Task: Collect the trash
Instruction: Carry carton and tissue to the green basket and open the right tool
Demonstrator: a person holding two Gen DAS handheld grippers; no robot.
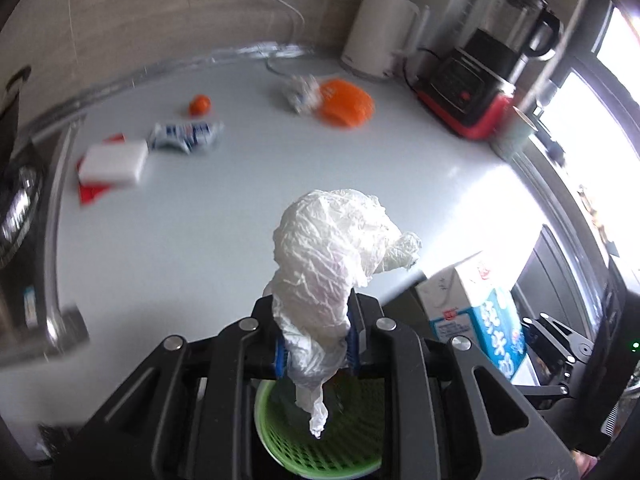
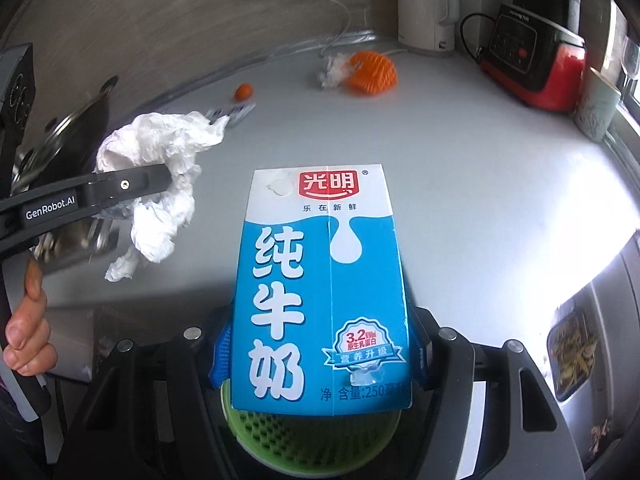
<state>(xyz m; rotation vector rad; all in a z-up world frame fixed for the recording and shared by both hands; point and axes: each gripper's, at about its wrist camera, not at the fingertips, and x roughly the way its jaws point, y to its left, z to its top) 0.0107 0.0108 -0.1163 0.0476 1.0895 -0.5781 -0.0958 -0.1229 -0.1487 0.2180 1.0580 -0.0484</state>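
Note:
My left gripper [image 1: 316, 344] is shut on a crumpled white plastic bag [image 1: 336, 248], held above a green basket [image 1: 320, 444]. The bag [image 2: 160, 168] and left gripper [image 2: 132, 188] also show in the right wrist view. My right gripper [image 2: 320, 348] is shut on a blue and white milk carton [image 2: 324, 280], held above the green basket [image 2: 312, 440]. The carton also shows in the left wrist view [image 1: 476, 312]. On the white counter [image 1: 280, 168] lie an orange net bag [image 1: 346, 102], a crumpled wrapper [image 1: 300, 92], a small orange piece [image 1: 199, 105], a blue and white packet [image 1: 184, 136] and a white box on red paper [image 1: 114, 162].
A white kettle [image 1: 380, 36] and a black and red blender [image 1: 484, 64] stand at the back right. A pot and sink edge [image 1: 24, 200] lie at the left. A cup [image 2: 598, 108] stands by the window.

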